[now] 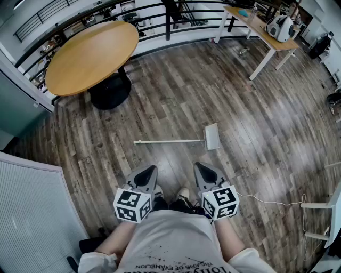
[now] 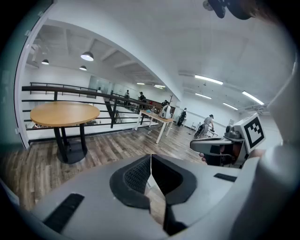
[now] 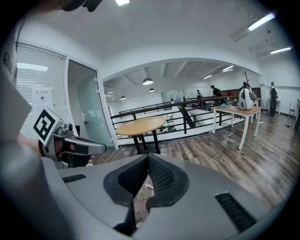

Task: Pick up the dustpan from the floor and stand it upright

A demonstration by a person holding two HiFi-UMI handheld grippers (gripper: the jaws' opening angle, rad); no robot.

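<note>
The dustpan (image 1: 212, 136) lies flat on the wooden floor, its long white handle (image 1: 168, 142) stretching to the left. It sits a short way in front of my feet, and neither gripper touches it. My left gripper (image 1: 153, 169) is held low in front of my body, its jaws closed together with nothing between them (image 2: 151, 161). Beside it, my right gripper (image 1: 199, 166) is also shut and empty (image 3: 147, 161). Both point forward and slightly down, toward the floor short of the dustpan. Each gripper view shows the other gripper at its side.
A round wooden table (image 1: 90, 56) on a black base stands at the back left. A white desk (image 1: 261, 32) is at the back right, before a black railing (image 1: 160, 10). A ribbed white panel (image 1: 32, 213) stands at my left. A thin cable (image 1: 266, 201) runs over the floor at right.
</note>
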